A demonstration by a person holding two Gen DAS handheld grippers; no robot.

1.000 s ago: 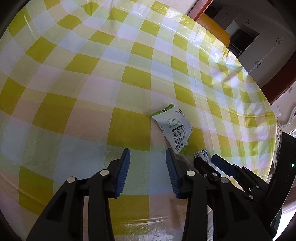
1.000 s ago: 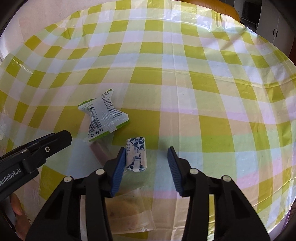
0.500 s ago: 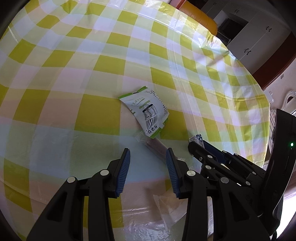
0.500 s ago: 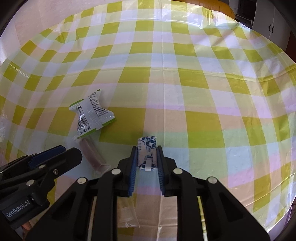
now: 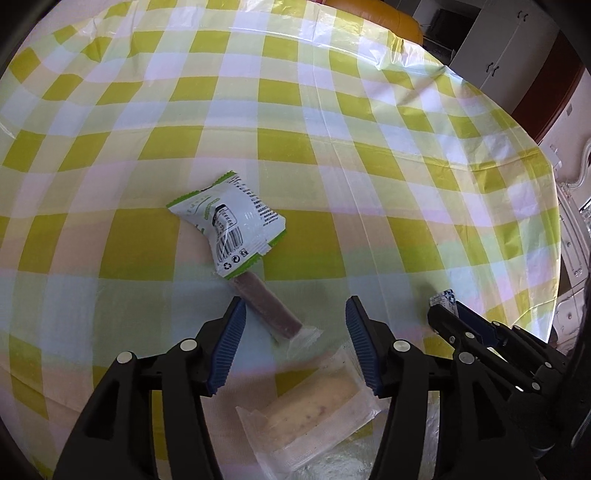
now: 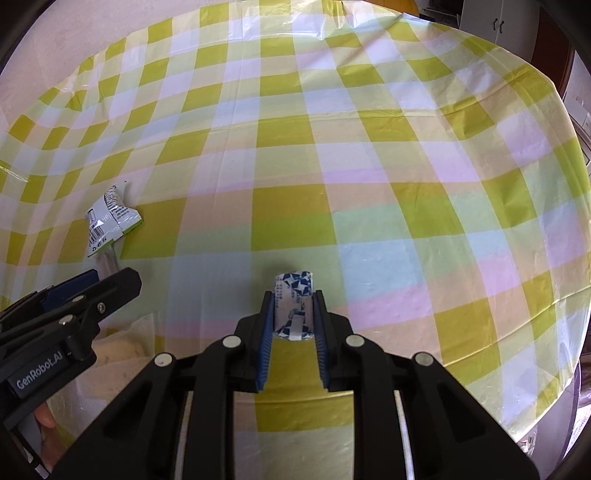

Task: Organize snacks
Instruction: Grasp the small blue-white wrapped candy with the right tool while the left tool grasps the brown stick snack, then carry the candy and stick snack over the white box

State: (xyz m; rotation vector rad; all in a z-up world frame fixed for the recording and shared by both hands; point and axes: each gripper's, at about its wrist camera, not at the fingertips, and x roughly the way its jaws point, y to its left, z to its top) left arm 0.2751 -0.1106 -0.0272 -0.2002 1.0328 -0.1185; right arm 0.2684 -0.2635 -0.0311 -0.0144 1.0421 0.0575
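Note:
My right gripper (image 6: 293, 314) is shut on a small blue-and-white candy packet (image 6: 294, 301) and holds it over the checked tablecloth; its tip shows in the left wrist view (image 5: 441, 297). My left gripper (image 5: 293, 332) is open and empty, just above a clear-wrapped brown bar (image 5: 264, 304). A white-and-green snack packet (image 5: 231, 229) lies beyond the bar, overlapping its far end; it also shows in the right wrist view (image 6: 110, 221). A clear-wrapped pale cake (image 5: 314, 406) lies under the left gripper's fingers.
The yellow-green checked tablecloth (image 5: 332, 147) covers a round table. An orange chair back (image 5: 373, 14) and white cabinets (image 5: 498, 44) stand beyond the far edge. The left gripper's body (image 6: 55, 314) sits at the left of the right wrist view.
My right gripper closed on the blue-and-white packet and lifted it to the right. My left gripper pulled back, bringing the brown bar and the wrapped cake into view.

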